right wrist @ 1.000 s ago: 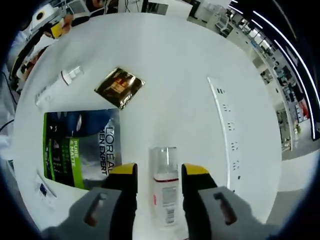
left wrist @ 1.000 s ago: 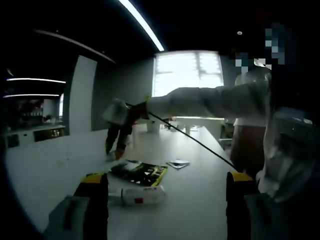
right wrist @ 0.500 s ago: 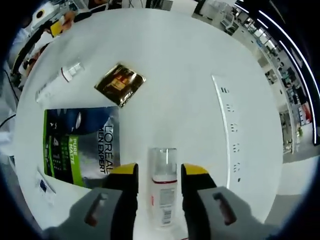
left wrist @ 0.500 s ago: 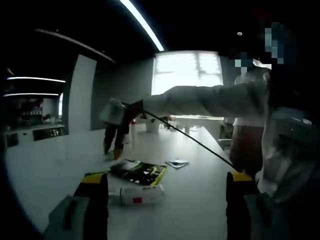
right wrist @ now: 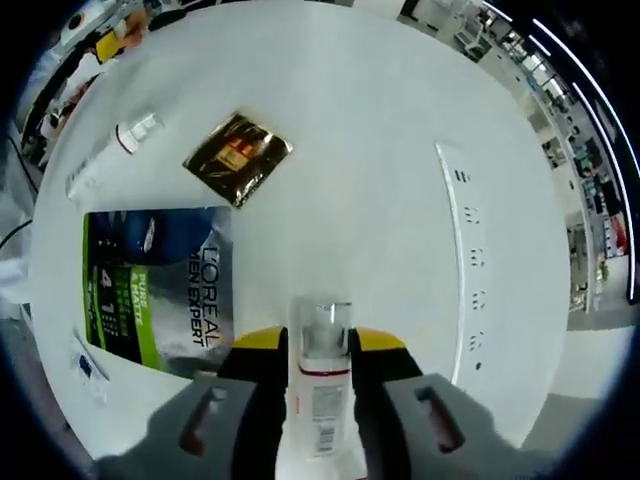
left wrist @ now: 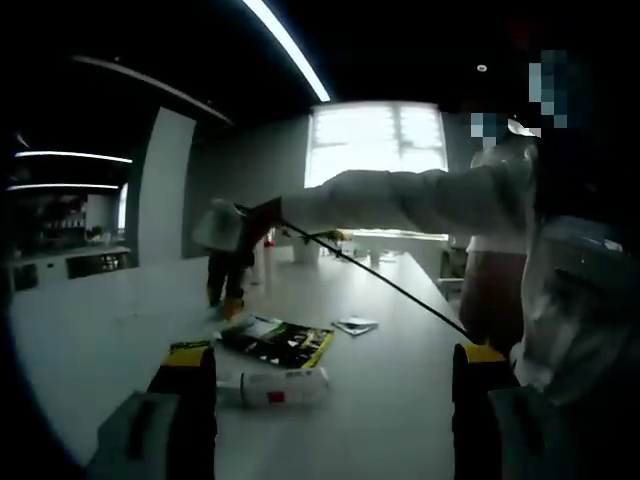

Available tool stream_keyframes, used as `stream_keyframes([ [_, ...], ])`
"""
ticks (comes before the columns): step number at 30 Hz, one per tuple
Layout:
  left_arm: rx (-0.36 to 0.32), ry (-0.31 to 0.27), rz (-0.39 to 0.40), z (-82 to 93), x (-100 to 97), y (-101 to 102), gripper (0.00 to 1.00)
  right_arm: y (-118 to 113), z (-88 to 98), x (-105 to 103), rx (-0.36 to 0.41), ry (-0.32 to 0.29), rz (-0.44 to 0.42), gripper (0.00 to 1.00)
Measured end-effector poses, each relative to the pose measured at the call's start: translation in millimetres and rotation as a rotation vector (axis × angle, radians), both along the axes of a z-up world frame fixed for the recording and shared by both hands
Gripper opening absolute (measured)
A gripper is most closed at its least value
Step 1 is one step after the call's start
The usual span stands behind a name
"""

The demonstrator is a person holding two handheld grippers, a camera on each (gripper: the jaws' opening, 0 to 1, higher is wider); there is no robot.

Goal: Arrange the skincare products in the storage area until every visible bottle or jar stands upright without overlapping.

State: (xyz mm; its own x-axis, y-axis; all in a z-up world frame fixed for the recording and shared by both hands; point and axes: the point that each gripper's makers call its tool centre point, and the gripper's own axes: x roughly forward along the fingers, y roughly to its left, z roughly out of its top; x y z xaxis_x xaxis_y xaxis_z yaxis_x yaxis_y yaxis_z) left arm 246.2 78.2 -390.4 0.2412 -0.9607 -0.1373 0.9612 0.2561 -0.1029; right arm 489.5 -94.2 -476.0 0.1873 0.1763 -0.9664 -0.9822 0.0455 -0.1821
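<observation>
Your right gripper (right wrist: pixel 318 352) has its jaws pressed on the clear-capped bottle (right wrist: pixel 320 385) on the white table (right wrist: pixel 380 150). Left of it lies the green sachet pack (right wrist: pixel 158 287), with a brown sachet (right wrist: pixel 237 157) and a white tube (right wrist: pixel 108 160) farther off. Your left gripper (left wrist: pixel 335 375) holds its jaws wide, gripping nothing.

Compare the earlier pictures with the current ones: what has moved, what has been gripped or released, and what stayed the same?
The right gripper has closed its jaws onto the clear-capped bottle, which earlier lay loose between them. The left gripper has stayed open and still. The tube, gold sachet and green L'Oreal pack lie where they were on the white table.
</observation>
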Motion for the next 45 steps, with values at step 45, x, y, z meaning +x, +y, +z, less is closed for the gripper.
stream_keyframes([
  [45, -0.005, -0.011, -0.006, 5.7, -6.1, -1.5, 1.0, -2.7, 0.3, -2.9, 0.043, -0.088, -0.022, 0.15],
])
